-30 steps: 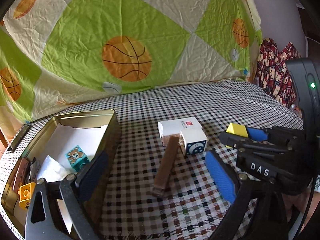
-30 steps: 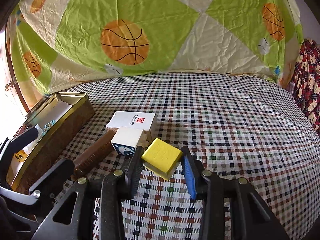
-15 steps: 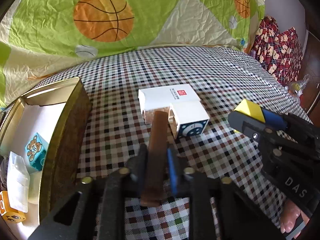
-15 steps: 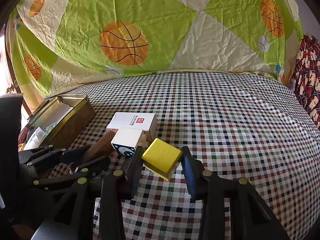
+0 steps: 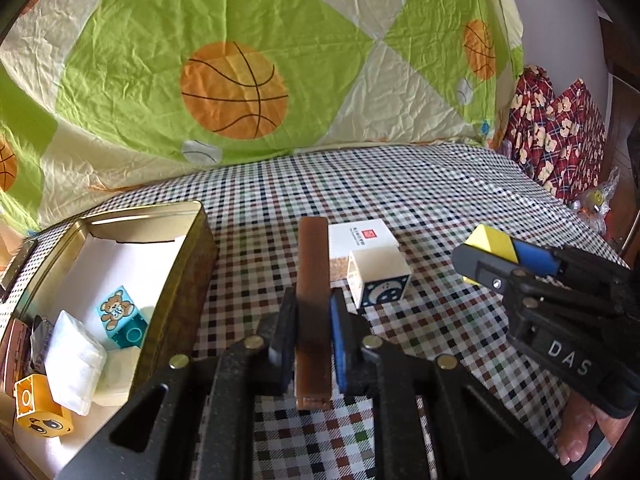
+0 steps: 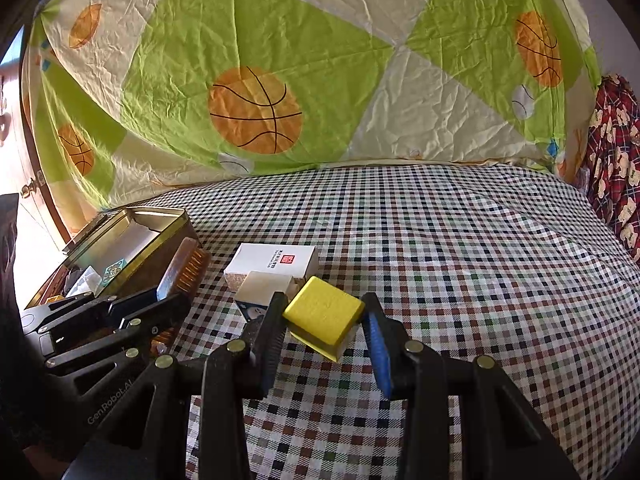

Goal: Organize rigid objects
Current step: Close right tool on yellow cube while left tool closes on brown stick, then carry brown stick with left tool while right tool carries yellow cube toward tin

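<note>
My left gripper (image 5: 312, 312) is shut on a long brown bar (image 5: 314, 280) and holds it above the checkered cloth, next to the open gold tin (image 5: 176, 280). My right gripper (image 6: 322, 316) is shut on a yellow block (image 6: 324, 314), held above the cloth. A white box with a red mark (image 5: 362, 236) and a white cube with a dark blue face (image 5: 380, 280) lie on the cloth between the grippers. In the right wrist view the left gripper (image 6: 160, 300) with the bar (image 6: 180, 268) is beside the tin (image 6: 132, 240).
The tin holds a teal bear cube (image 5: 120, 316), white packets (image 5: 74, 360) and an orange face block (image 5: 38, 404). A basketball-print sheet (image 5: 240, 88) hangs behind. Red patterned fabric (image 5: 560, 136) lies at the far right. Checkered cloth (image 6: 460, 260) stretches to the right.
My left gripper closed on the brown bar and lifted it off the cloth, toward the tin. My right gripper has stayed in place with the yellow block.
</note>
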`<action>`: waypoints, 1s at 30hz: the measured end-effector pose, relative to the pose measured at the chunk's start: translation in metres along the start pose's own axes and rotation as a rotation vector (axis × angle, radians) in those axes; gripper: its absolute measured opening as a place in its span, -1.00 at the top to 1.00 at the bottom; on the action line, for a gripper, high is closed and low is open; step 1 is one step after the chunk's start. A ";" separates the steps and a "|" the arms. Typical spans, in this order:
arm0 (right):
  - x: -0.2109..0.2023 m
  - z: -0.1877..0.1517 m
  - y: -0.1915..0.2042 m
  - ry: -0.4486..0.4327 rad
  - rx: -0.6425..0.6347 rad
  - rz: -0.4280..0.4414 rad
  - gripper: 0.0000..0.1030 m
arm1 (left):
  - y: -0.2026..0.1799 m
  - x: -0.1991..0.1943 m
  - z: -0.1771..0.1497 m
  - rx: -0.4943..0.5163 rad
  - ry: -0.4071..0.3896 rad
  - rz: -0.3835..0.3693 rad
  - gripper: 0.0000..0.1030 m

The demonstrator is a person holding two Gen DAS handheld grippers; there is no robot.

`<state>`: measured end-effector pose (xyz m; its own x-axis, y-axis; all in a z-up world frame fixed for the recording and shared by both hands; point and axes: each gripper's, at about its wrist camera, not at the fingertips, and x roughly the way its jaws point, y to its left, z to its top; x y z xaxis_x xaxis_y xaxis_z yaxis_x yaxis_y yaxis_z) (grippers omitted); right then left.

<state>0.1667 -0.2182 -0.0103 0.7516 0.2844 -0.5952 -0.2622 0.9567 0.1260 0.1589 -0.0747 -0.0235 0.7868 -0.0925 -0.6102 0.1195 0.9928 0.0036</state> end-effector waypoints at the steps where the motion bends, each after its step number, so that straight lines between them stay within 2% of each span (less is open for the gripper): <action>1: -0.001 0.000 0.000 -0.007 -0.002 0.000 0.21 | 0.000 -0.001 0.000 0.000 -0.010 0.006 0.73; 7: -0.010 -0.001 0.002 -0.056 -0.012 0.003 0.21 | 0.002 -0.013 -0.001 -0.009 -0.076 0.039 0.73; 24: -0.021 -0.003 0.000 -0.118 -0.002 0.003 0.22 | 0.013 -0.044 -0.010 -0.075 -0.248 0.104 0.73; 30: -0.025 -0.004 0.000 -0.138 0.000 0.002 0.22 | 0.014 -0.050 -0.012 -0.083 -0.274 0.111 0.73</action>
<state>0.1454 -0.2254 0.0020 0.8272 0.2921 -0.4801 -0.2641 0.9561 0.1268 0.1145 -0.0548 -0.0024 0.9277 0.0114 -0.3732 -0.0178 0.9997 -0.0136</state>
